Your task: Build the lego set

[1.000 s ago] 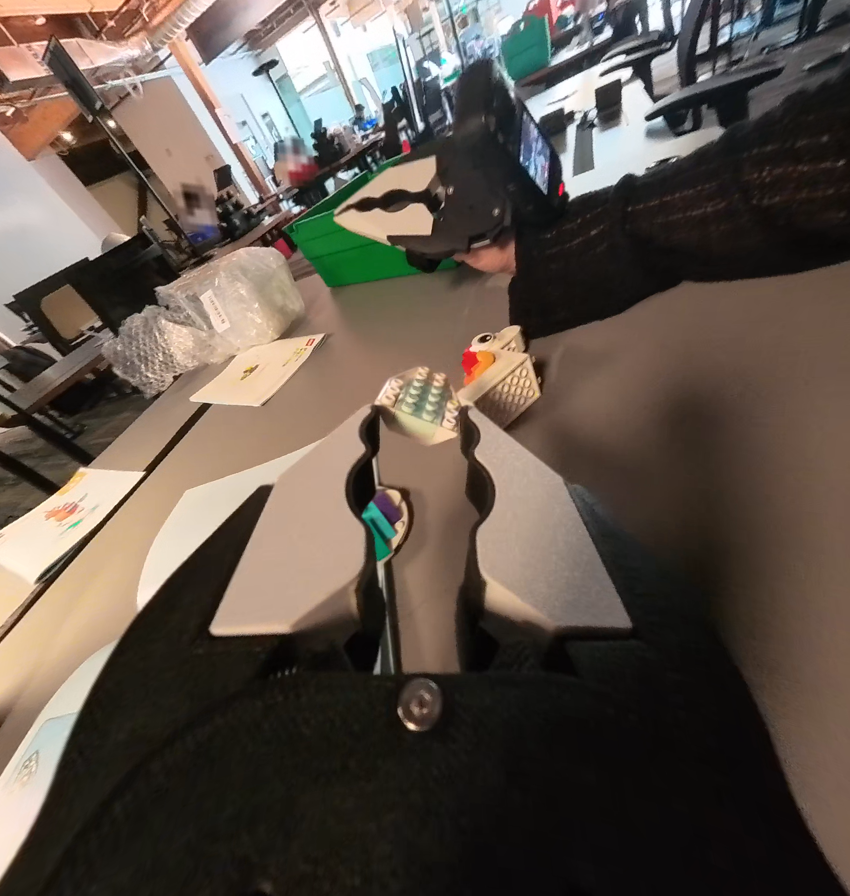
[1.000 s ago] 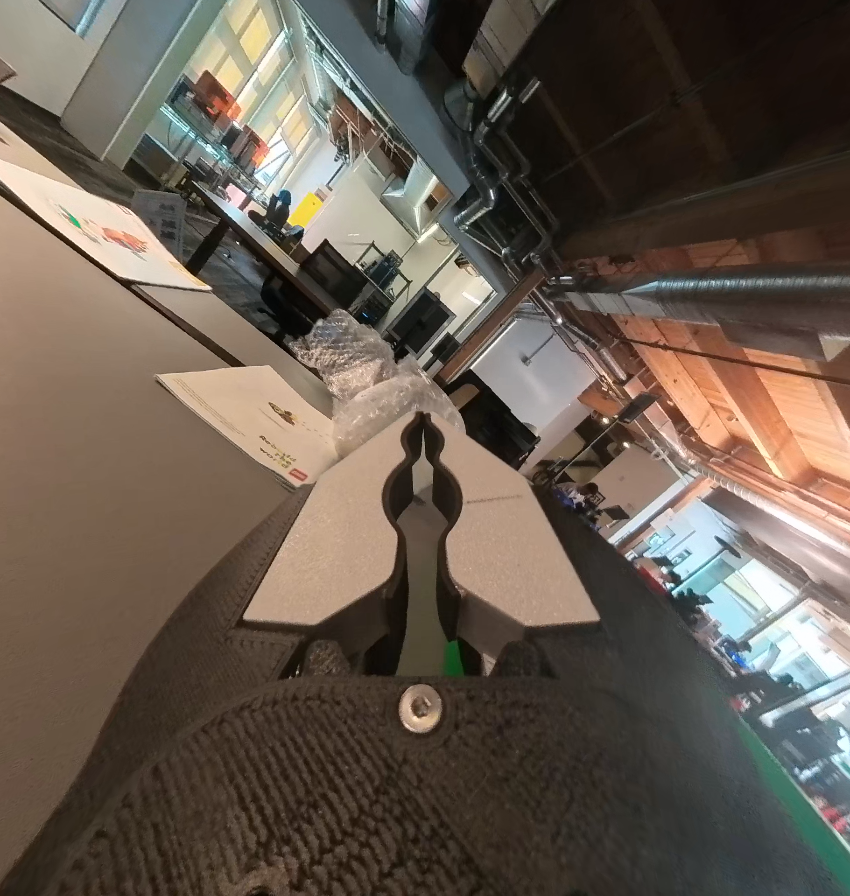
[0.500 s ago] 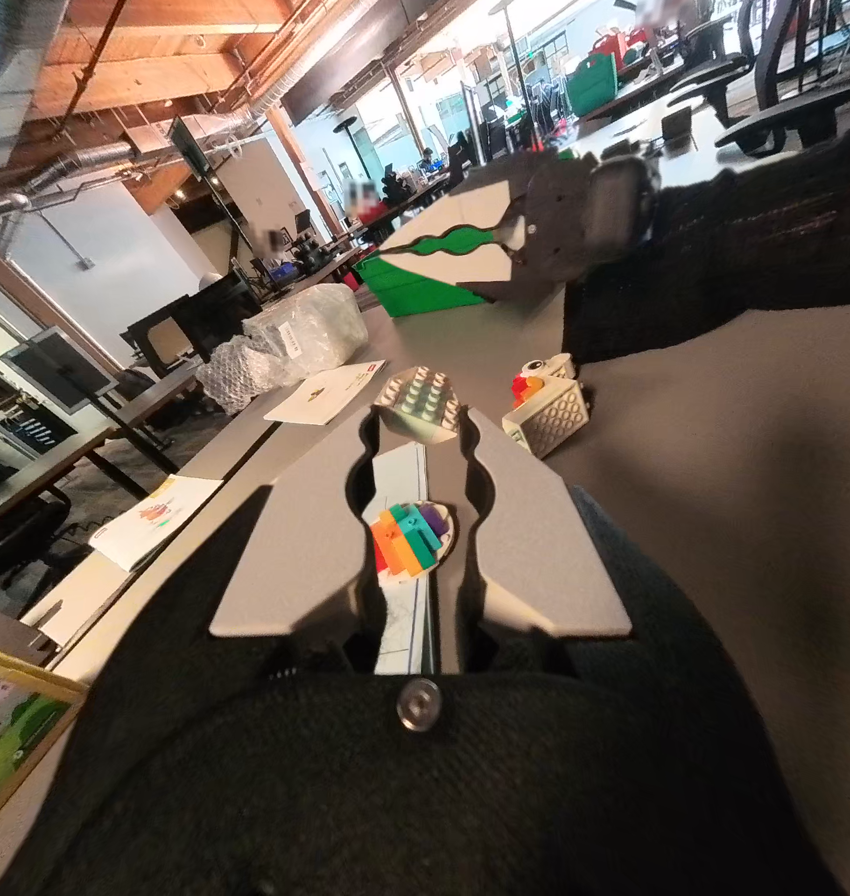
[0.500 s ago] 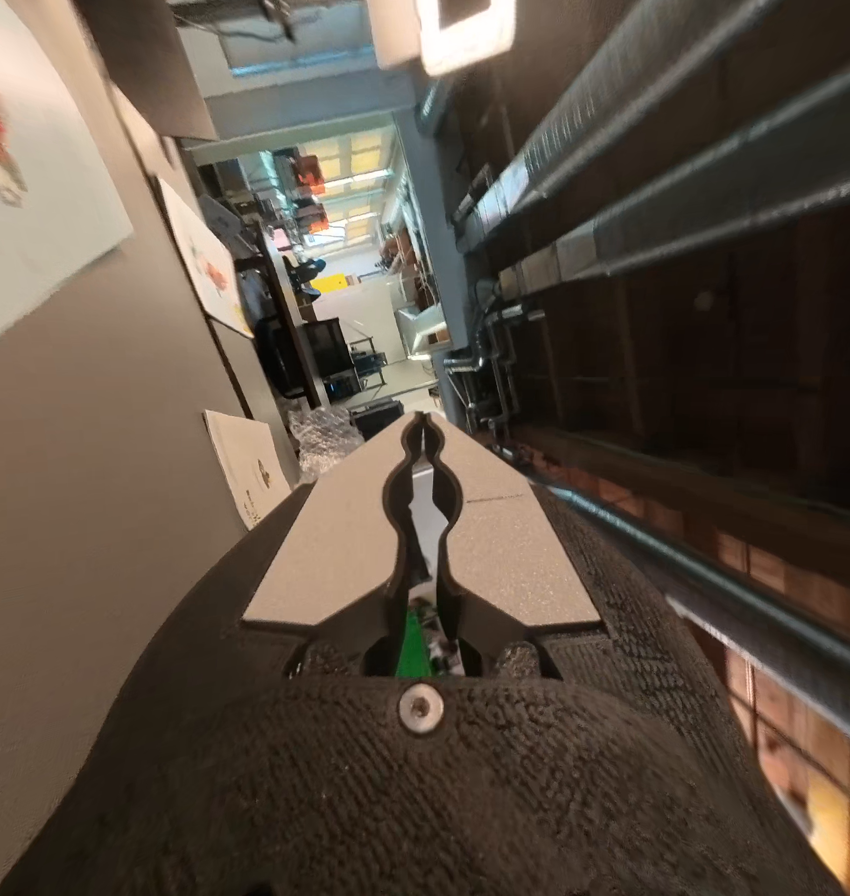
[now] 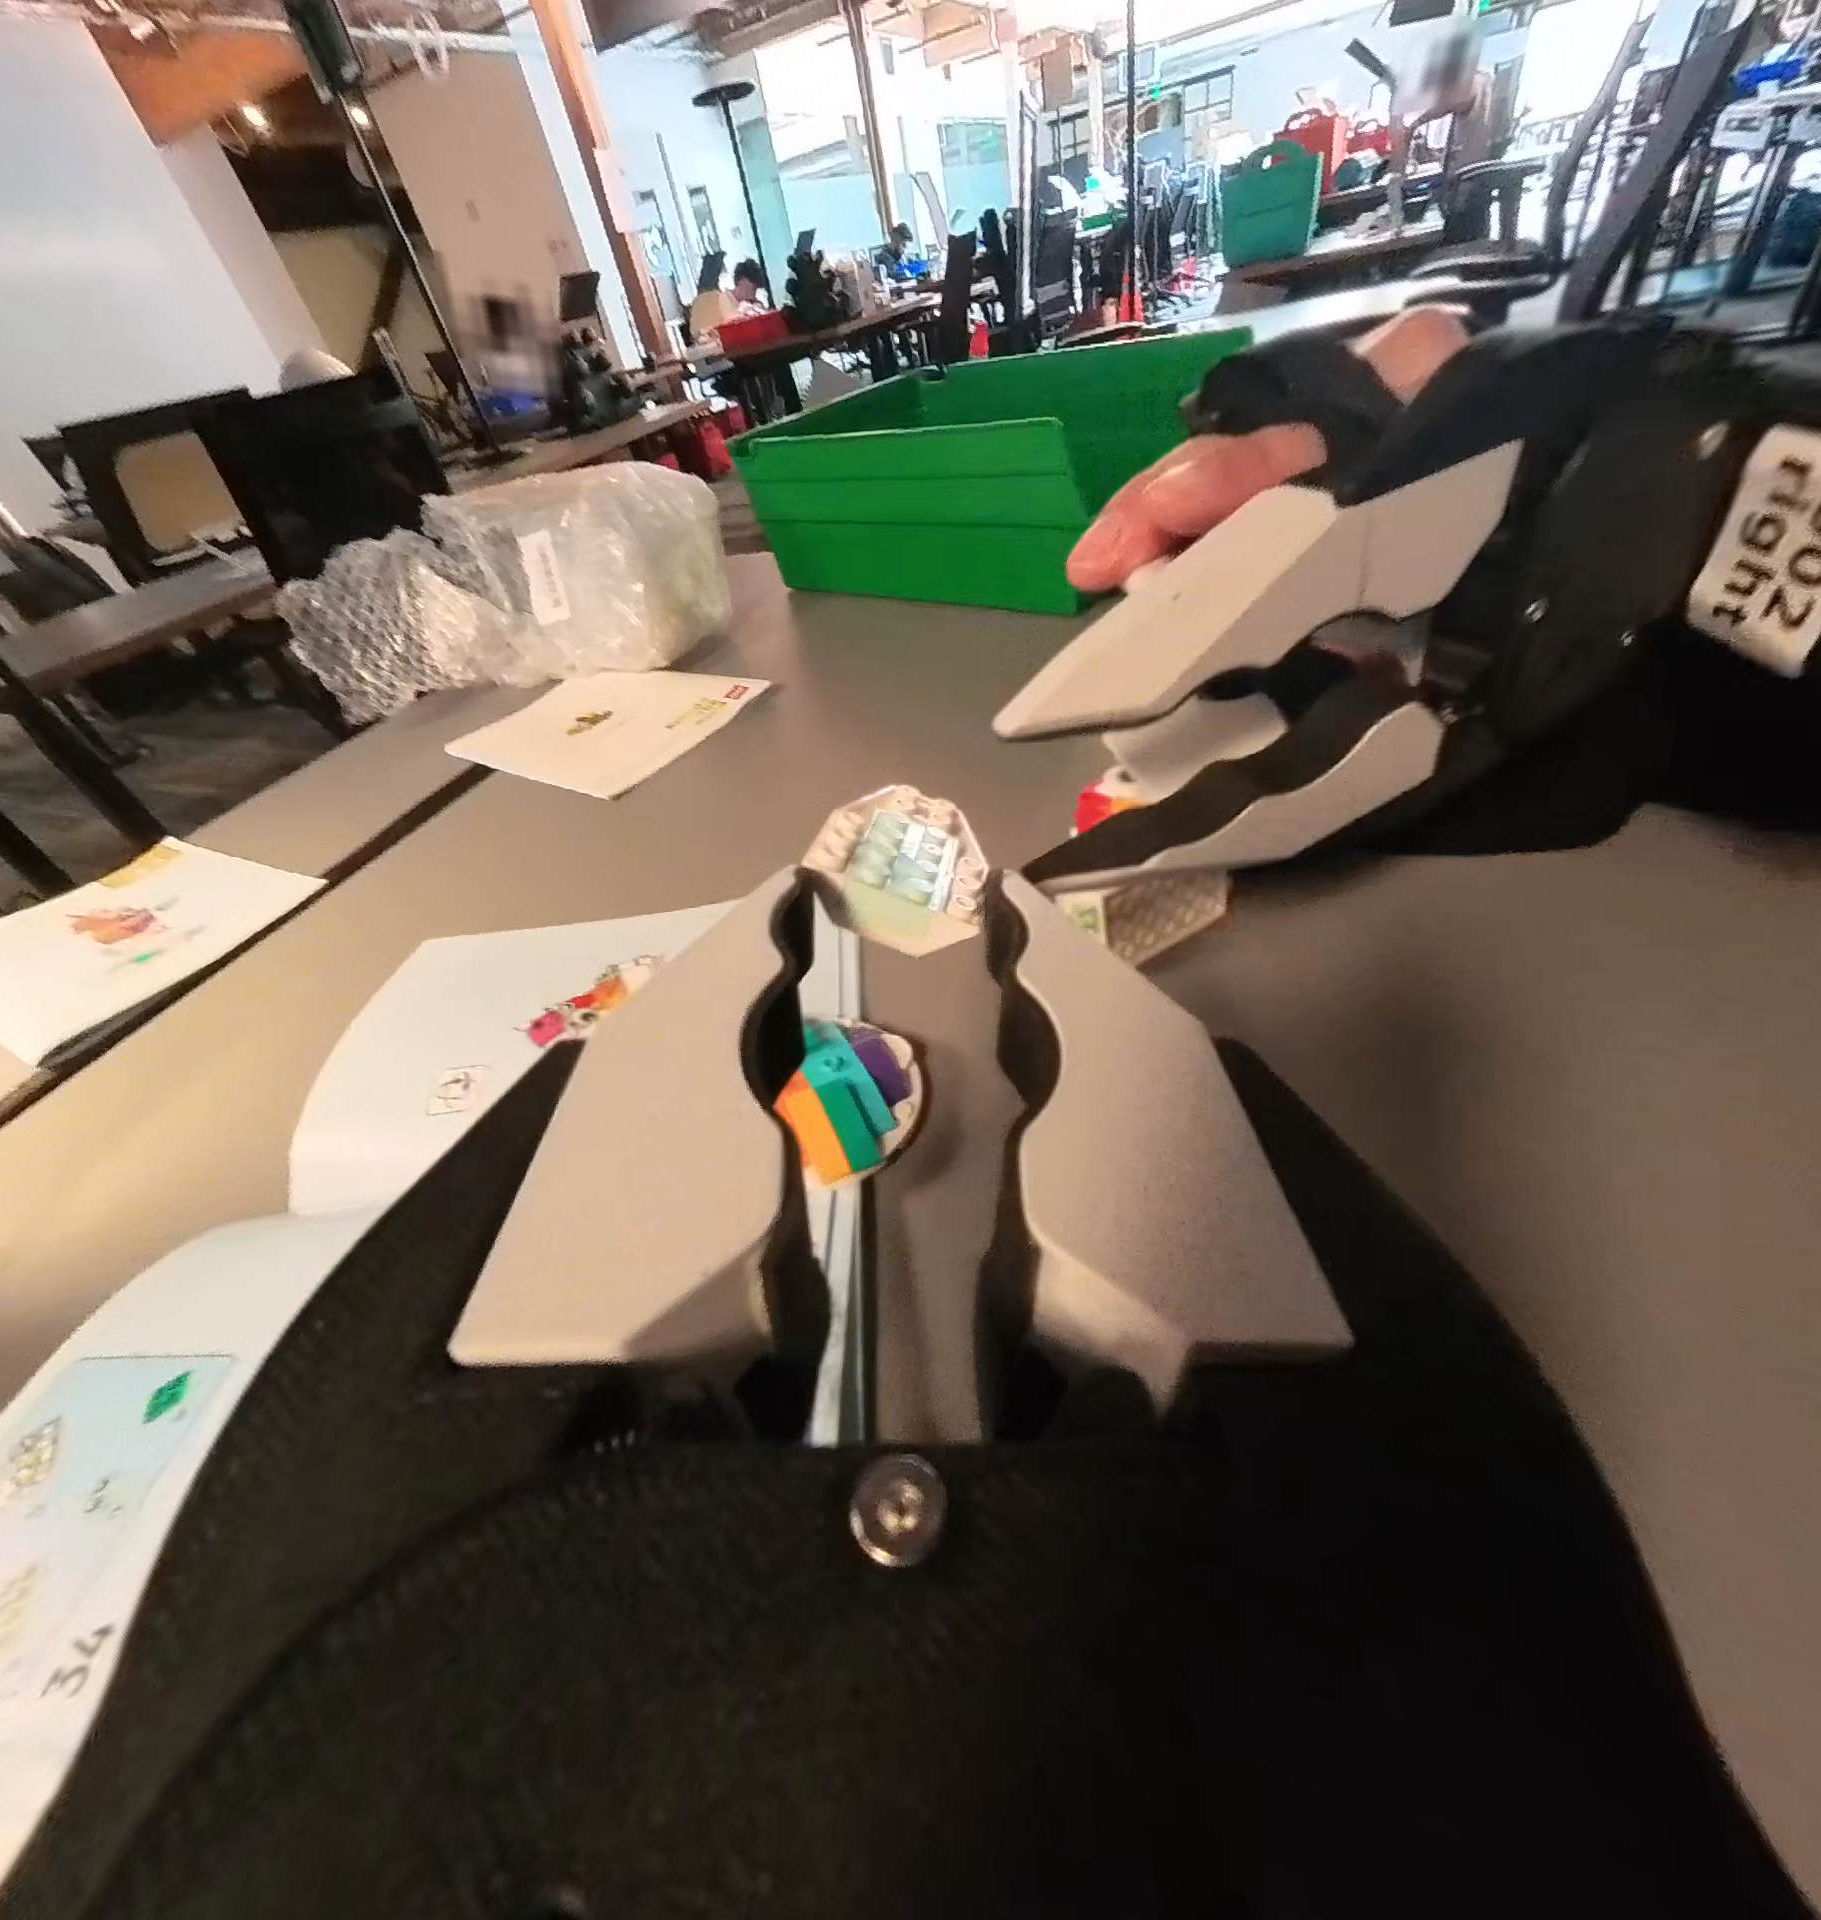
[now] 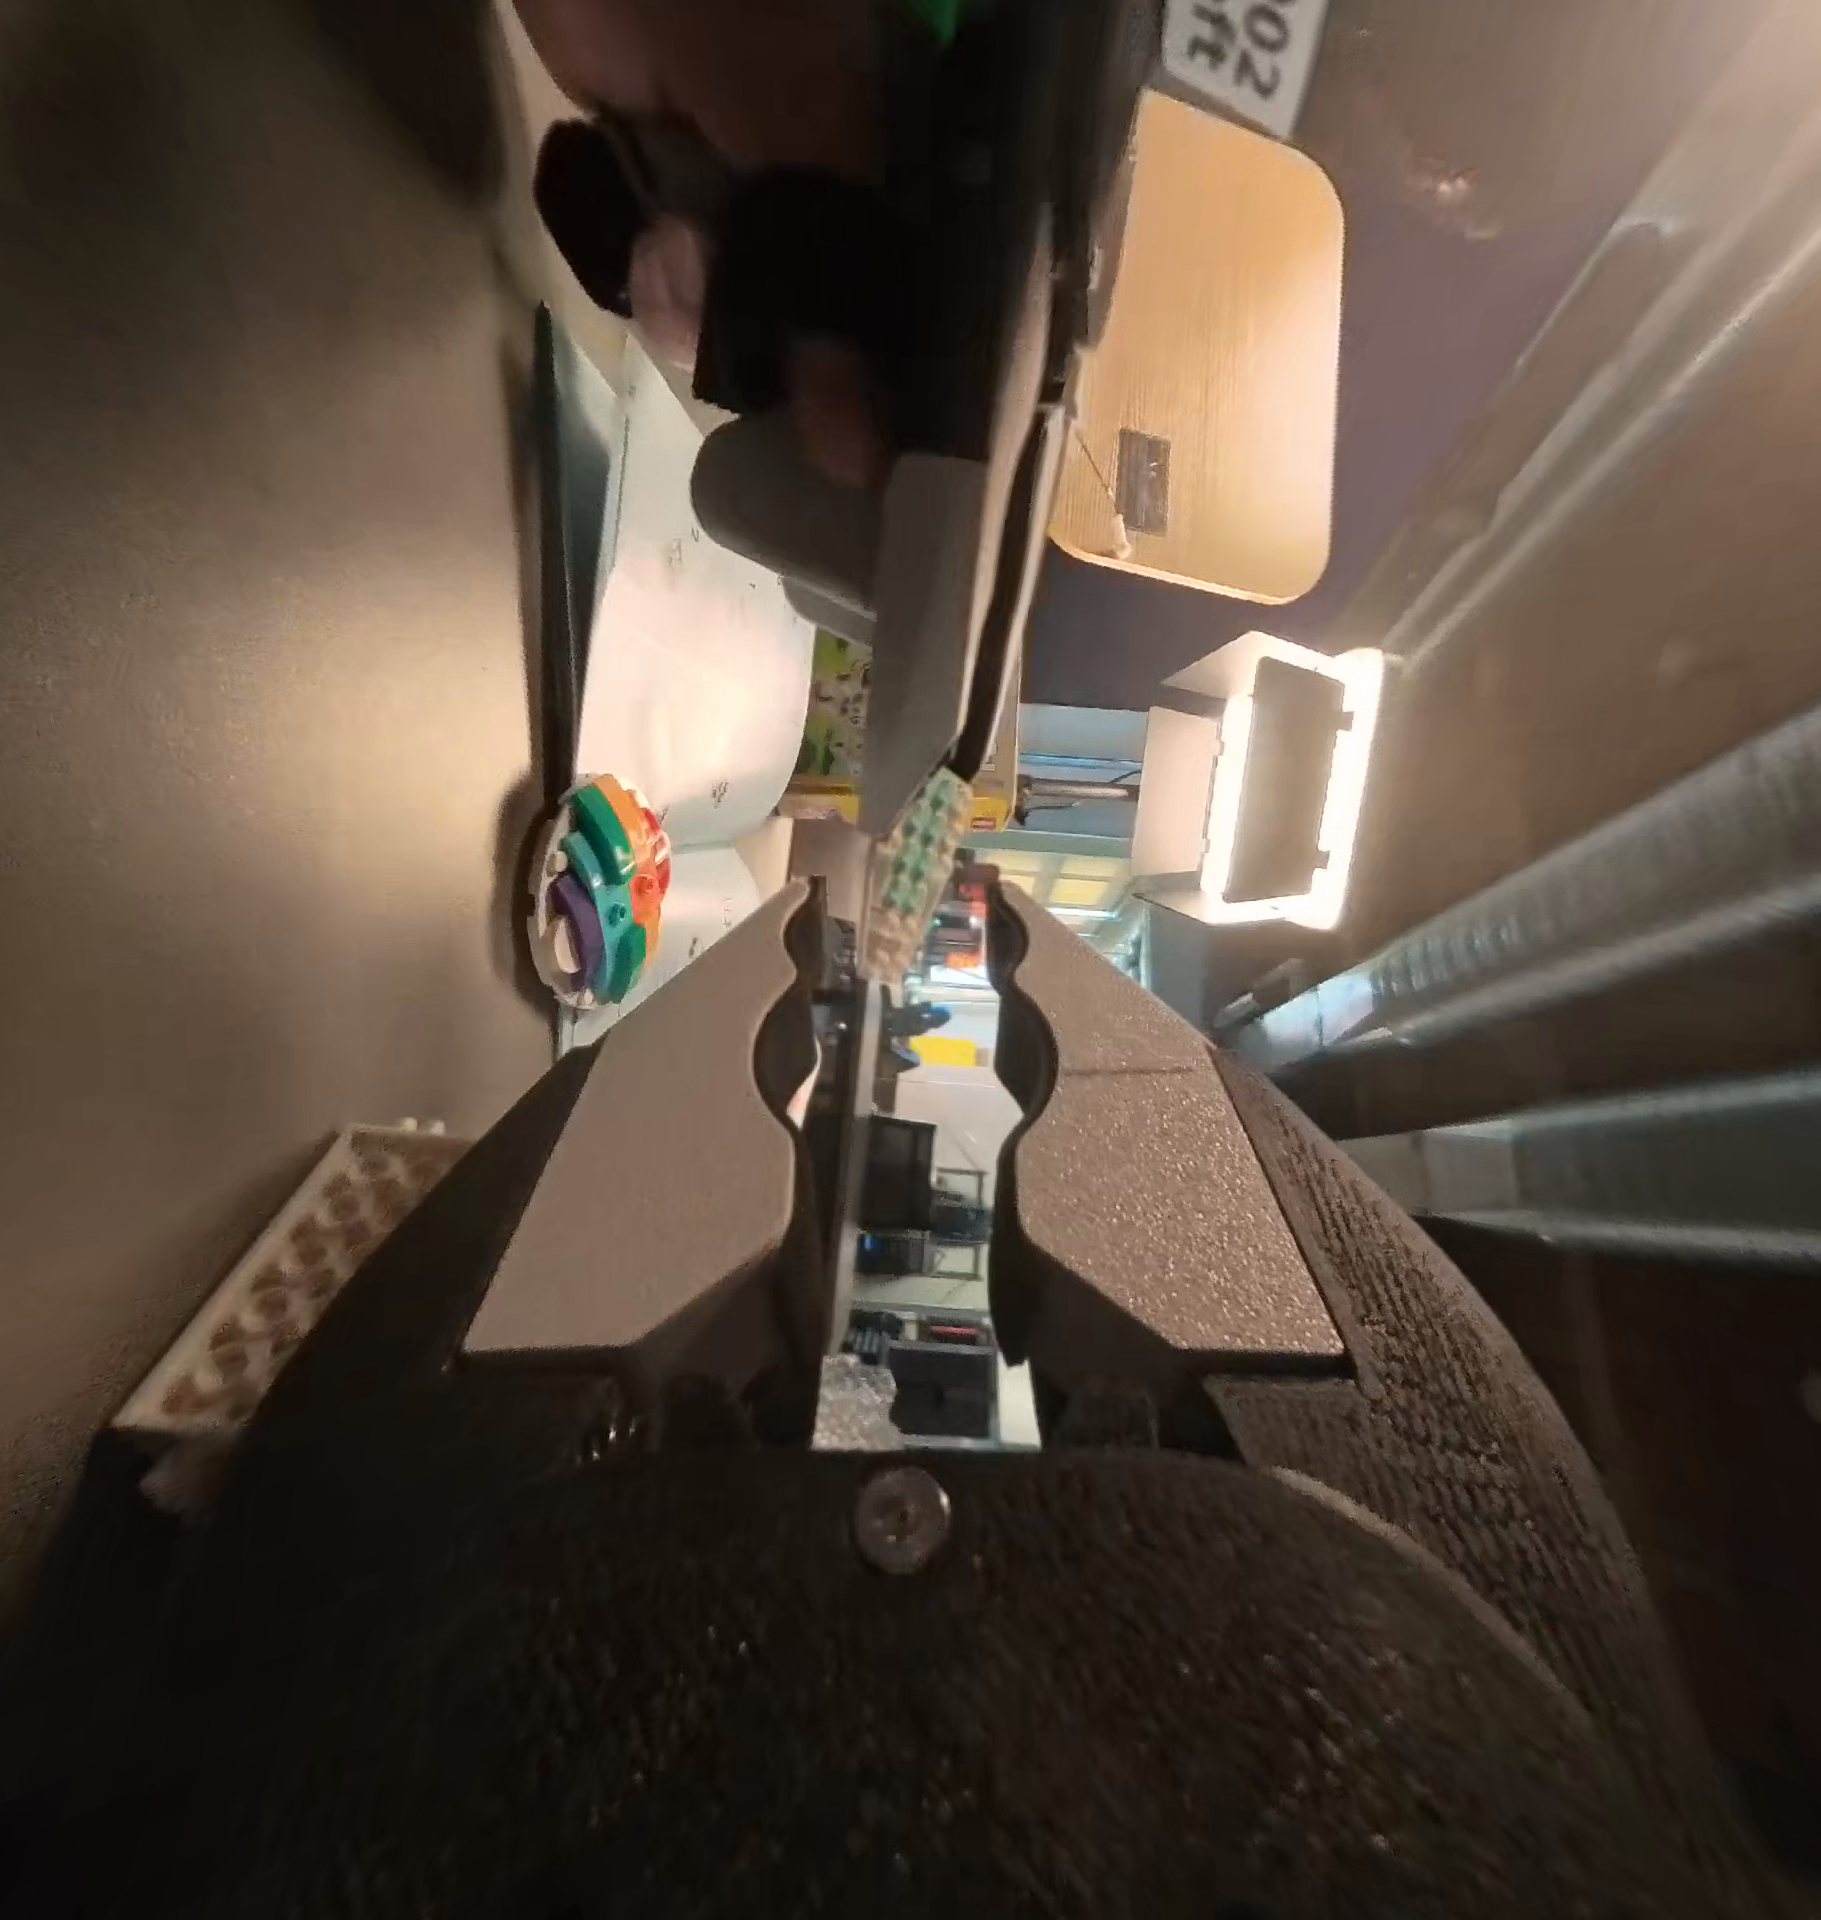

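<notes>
My left gripper (image 5: pixel 901 883) is shut on a white octagonal plate with pale teal studs (image 5: pixel 908 860) and holds it above the grey table (image 5: pixel 1508 1091). A round rainbow-coloured lego disc (image 5: pixel 846 1091) lies on the table under the left fingers. My right gripper (image 5: pixel 1018 800) is open, turned on its side, its tips just right of the plate. In the right wrist view the right gripper (image 6: pixel 901 894) gapes with the plate (image 6: pixel 916 873) edge-on just beyond its tips, held by the left gripper (image 6: pixel 911 800). The disc (image 6: pixel 599 904) shows at the left.
A white lattice lego piece with a red and white figure (image 5: pixel 1145 920) sits under the right gripper; it also shows in the right wrist view (image 6: pixel 262 1278). An open instruction booklet (image 5: pixel 438 1049), other booklets (image 5: pixel 615 727), bubble wrap (image 5: pixel 532 592) and a green bin (image 5: pixel 937 499) lie farther off. The tips of both grippers are at nearly the same place. The round rainbow-coloured lego disc (image 5: pixel 846 1091) is about equally far from each gripper, around 8 cm. It turns up in the right wrist view (image 6: pixel 616 869) as well.
My right gripper has swung down from pointing up and away, opened, and come close to the plate. My left gripper has kept hold of the plate and dropped lower.
</notes>
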